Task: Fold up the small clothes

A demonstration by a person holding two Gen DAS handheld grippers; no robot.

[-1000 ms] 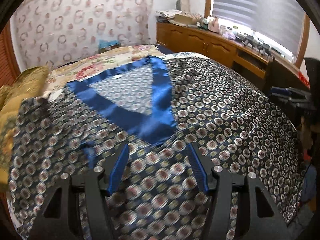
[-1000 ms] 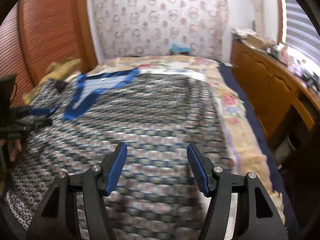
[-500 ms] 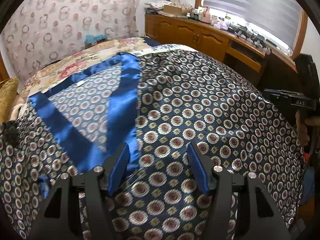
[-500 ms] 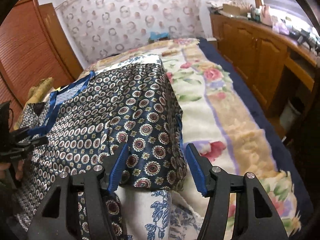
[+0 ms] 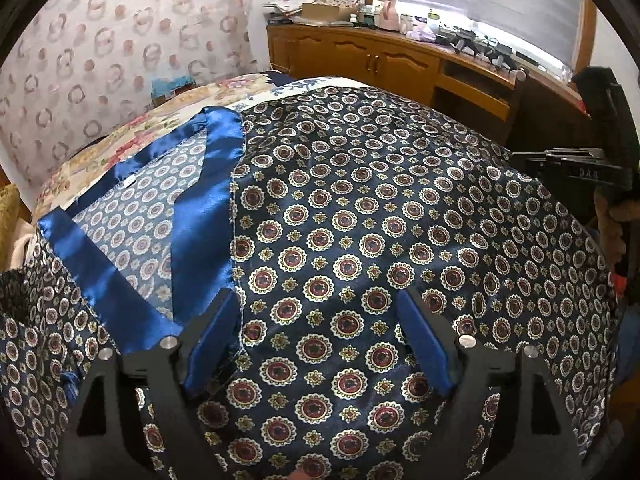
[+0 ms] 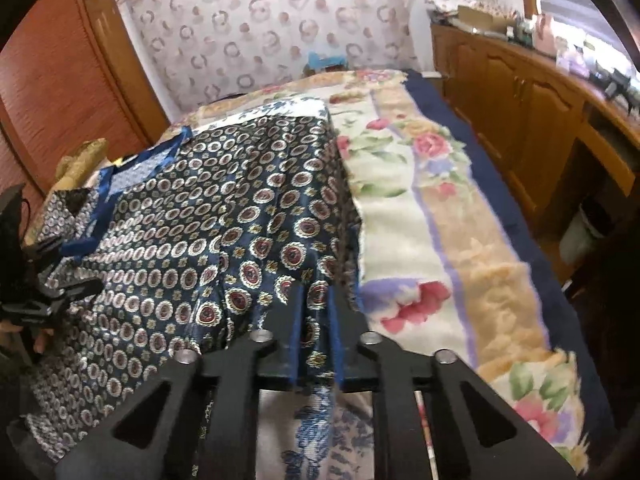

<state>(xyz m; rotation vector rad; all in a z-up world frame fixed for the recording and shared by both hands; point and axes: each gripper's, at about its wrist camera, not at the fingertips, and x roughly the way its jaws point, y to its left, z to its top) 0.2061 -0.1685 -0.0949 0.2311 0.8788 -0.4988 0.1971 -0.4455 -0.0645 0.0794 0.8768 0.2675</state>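
Note:
A dark-blue satin garment (image 5: 360, 200) printed with round medallions lies spread on the bed, its bright blue collar band (image 5: 208, 184) to the left. My left gripper (image 5: 316, 300) hovers just over its front panel. Its jaws are opening wide, and the cloth lies flat beneath them without being pinched. In the right wrist view the same garment (image 6: 200, 220) ends at its right edge, where my right gripper (image 6: 316, 300) is shut on a pinch of that edge. The cloth rises in folds into the pads. A hand holds each gripper.
A floral blanket (image 6: 460, 220) covers the bed to the right of the garment. A wooden cabinet (image 6: 540, 120) with a cluttered top runs along the right wall, with a pale bin (image 6: 580, 232) below it. A wooden wardrobe (image 6: 60, 92) and a yellow cushion (image 6: 80, 156) are at left.
My right gripper's jaws have closed on the garment's right edge, which now puckers up between them. My left gripper's jaws have spread wider and shifted right, off the blue collar band.

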